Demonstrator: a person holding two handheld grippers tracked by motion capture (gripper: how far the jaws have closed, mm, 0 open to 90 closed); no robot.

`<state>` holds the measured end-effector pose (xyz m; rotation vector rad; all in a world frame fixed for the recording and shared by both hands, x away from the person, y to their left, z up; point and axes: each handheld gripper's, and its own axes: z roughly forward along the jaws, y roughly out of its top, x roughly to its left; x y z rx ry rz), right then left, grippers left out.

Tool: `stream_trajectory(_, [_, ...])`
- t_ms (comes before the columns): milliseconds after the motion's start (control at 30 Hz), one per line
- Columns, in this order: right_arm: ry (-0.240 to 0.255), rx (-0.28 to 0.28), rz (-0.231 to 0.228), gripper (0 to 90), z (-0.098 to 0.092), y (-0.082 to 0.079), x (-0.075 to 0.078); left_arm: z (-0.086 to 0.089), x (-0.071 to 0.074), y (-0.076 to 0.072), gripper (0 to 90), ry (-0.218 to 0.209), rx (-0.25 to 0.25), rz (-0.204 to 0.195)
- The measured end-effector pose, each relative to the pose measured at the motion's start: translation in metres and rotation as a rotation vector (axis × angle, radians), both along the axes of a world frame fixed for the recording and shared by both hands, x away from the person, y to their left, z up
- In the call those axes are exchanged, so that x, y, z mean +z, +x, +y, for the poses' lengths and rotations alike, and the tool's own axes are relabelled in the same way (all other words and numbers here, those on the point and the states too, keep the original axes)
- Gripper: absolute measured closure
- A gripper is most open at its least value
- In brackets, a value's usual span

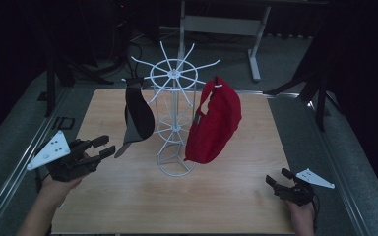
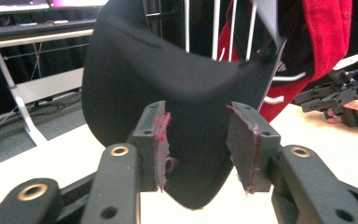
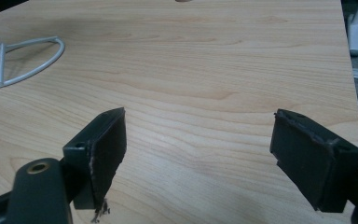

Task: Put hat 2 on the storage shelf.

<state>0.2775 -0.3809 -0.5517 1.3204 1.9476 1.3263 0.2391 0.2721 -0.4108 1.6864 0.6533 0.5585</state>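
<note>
A black cap (image 1: 139, 115) is hung on the left side of a white wire rack (image 1: 174, 118) at the middle of a wooden table (image 1: 226, 196). Its brim is framed by the spread jaws of the left gripper (image 1: 104, 146) (pads not pressing). The right gripper (image 1: 278, 178) is held wide open over bare wood. A red cap (image 1: 215, 123) is hung on the rack's right.

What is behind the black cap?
Behind the black cap stand the white rack's wires and the red cap. The cap hides the rest of the rack's wires behind it.
</note>
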Motion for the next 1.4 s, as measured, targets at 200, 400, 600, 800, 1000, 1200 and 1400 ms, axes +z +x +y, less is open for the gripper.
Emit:
stream_trajectory(200, [-0.003,0.003,-0.001,18.2,0.000,0.000,0.000,0.004,-0.020,-0.002,50.4,-0.008,0.026,0.030])
stream_trajectory(400, [-0.005,0.002,0.002,18.2,0.001,-0.001,0.000,0.008,-0.047,-0.005,41.5,-0.006,0.065,0.052])
stream_trajectory(600, [-0.005,0.002,0.003,18.2,0.001,0.000,0.000,0.011,-0.071,-0.006,38.1,-0.006,0.087,0.085])
stream_trajectory(800, [-0.007,0.001,0.004,18.2,0.001,0.000,-0.001,0.013,-0.089,-0.008,35.9,-0.013,0.112,0.110])
stream_trajectory(1000, [-0.010,0.004,0.003,18.2,0.001,0.000,-0.001,0.013,-0.104,-0.012,36.1,-0.022,0.114,0.137])
stream_trajectory(1200, [-0.010,0.003,0.003,18.2,0.001,0.000,-0.001,0.015,-0.122,-0.017,36.8,-0.030,0.136,0.144])
stream_trajectory(1400, [-0.012,0.004,0.008,18.2,0.002,0.000,-0.001,0.018,-0.130,-0.019,36.8,-0.016,0.153,0.154])
